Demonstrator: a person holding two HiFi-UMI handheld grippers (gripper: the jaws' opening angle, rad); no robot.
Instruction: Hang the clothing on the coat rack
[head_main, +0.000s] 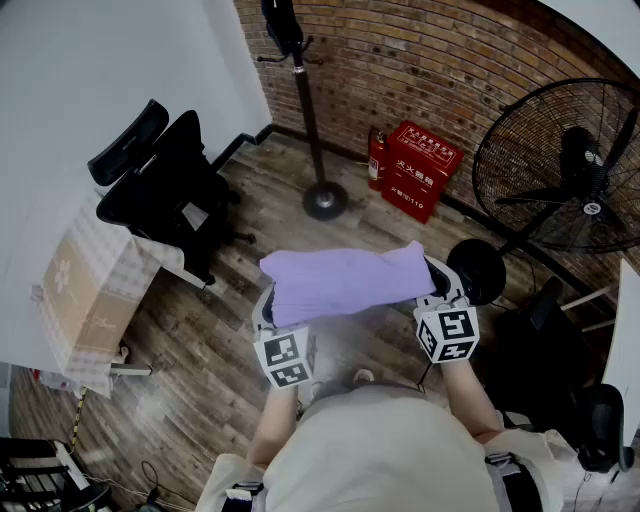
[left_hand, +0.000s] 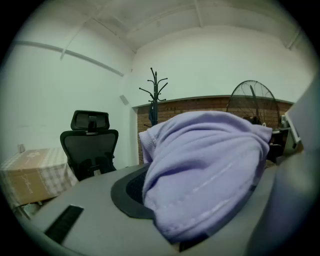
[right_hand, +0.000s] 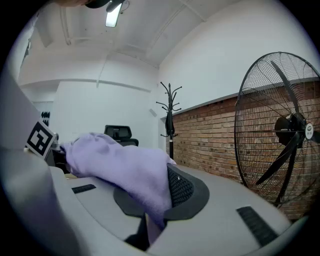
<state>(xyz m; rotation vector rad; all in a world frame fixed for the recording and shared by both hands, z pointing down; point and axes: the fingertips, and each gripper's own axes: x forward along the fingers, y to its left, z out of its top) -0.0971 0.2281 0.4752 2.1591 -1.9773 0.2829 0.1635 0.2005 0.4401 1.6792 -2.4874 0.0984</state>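
Observation:
A lilac garment (head_main: 345, 283) is stretched between my two grippers at waist height. My left gripper (head_main: 270, 312) is shut on its left end, where the cloth (left_hand: 210, 165) bulges out of the jaws and hides most of them. My right gripper (head_main: 432, 283) is shut on the right end, the fabric (right_hand: 130, 172) pinched against the black pad. The black coat rack (head_main: 300, 90) stands ahead by the brick wall, its round base (head_main: 325, 200) on the floor. The rack's hooks (left_hand: 155, 87) show beyond the cloth, and the rack (right_hand: 170, 117) also appears in the right gripper view.
A black office chair (head_main: 165, 190) stands at the left beside a covered box (head_main: 85, 295). A large floor fan (head_main: 560, 165) is at the right, with a red box (head_main: 420, 170) and extinguisher (head_main: 377, 158) against the brick wall. Wood floor lies between me and the rack.

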